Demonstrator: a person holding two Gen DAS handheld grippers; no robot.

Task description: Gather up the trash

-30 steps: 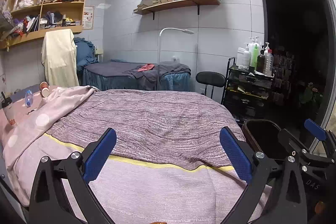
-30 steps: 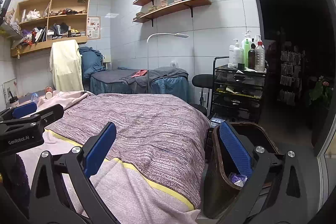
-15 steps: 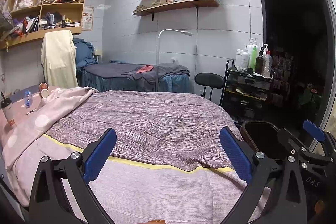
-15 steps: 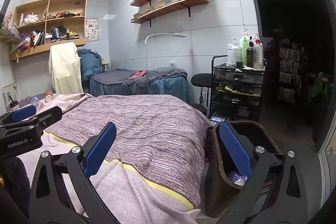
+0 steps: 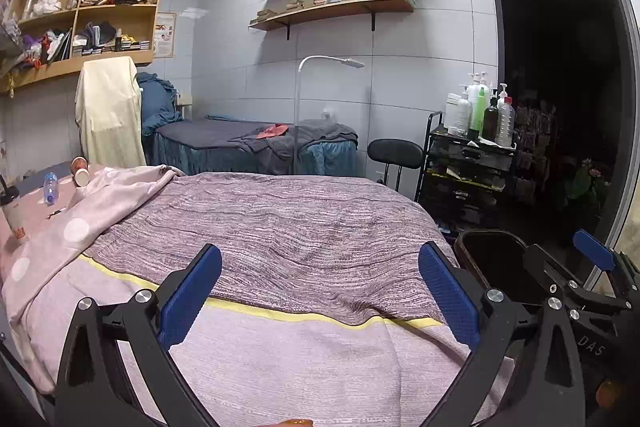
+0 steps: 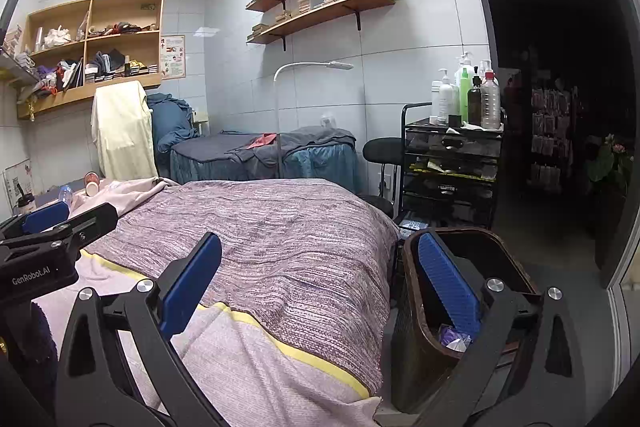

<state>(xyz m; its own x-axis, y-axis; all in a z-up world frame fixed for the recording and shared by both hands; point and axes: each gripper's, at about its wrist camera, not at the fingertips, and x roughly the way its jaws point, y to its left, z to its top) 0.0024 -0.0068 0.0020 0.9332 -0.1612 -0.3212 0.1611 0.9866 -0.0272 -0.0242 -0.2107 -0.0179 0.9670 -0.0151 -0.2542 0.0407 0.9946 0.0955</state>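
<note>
My left gripper (image 5: 320,293) hangs open over the foot of a bed with a purple striped blanket (image 5: 280,227), nothing between its blue pads. My right gripper (image 6: 320,287) is open too, its right finger over a dark brown trash bin (image 6: 408,267) beside the bed. The bin (image 5: 488,259) holds some crumpled trash (image 6: 452,337). At the bed's far left, on pink bedding, lie a paper cup (image 5: 80,173), a small plastic bottle (image 5: 50,187) and a lidded drink cup (image 5: 12,215).
A black trolley (image 6: 452,163) with bottles and a black stool (image 6: 384,149) stand behind the bin. A second bed (image 5: 256,147) and a floor lamp (image 5: 320,61) stand by the back wall. A dark doorway (image 6: 560,107) opens on the right.
Both grippers stay open and empty. The right wrist view has drifted very slightly, the scene creeping upward; the left view is almost unchanged.
</note>
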